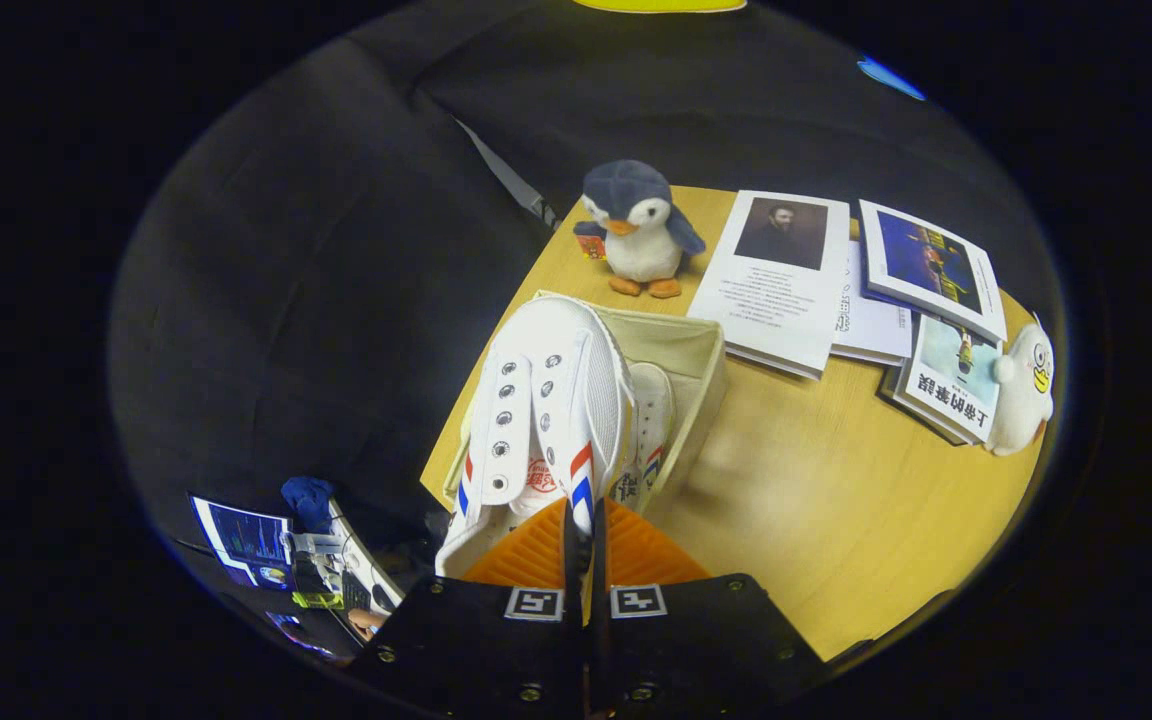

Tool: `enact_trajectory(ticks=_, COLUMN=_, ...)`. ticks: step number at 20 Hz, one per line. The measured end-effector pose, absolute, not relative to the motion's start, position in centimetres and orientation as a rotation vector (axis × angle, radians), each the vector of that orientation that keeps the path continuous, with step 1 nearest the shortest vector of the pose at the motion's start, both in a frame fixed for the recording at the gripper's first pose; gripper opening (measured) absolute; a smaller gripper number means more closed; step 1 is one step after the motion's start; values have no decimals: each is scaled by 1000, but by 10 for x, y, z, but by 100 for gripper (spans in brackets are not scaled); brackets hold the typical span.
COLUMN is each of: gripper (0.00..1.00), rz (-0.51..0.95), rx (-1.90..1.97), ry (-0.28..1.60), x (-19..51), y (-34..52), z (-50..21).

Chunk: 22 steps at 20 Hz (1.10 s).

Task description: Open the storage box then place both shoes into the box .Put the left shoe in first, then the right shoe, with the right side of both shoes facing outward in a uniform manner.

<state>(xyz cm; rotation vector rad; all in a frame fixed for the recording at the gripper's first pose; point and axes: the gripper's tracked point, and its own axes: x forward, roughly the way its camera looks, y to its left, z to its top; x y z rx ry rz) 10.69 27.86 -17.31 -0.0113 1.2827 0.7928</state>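
White canvas sneaker (546,400) over open fabric storage box (701,350), second sneaker (651,420) already inside.
Pinched at side wall by clenched gripper (586,545); probably light, floppy canvas, best held near stiffer sole edge.

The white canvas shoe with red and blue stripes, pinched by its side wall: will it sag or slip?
The white canvas shoe with red and blue stripes probably sags a little: the gripper is shut on thin, unlaced canvas. It looks light. Slipping seems unlikely, since the ridged orange fingers press cloth over the beige fabric storage box.
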Motion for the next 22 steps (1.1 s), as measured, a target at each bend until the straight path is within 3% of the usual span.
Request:
enact_trajectory(ticks=9, gripper=3, rz=773, rx=-100, ry=1346, x=112, y=319, z=-203)
enact_trajectory(ticks=11, gripper=22, rz=813, rx=-37, ry=1351, x=113, y=335, z=-201)
enact_trajectory(ticks=14, gripper=97, rz=798, rx=-89, ry=1295, x=126, y=324, z=-204)
enact_trajectory(ticks=22, gripper=98, rz=786, rx=-7, ry=1146, x=128, y=290, z=-162)
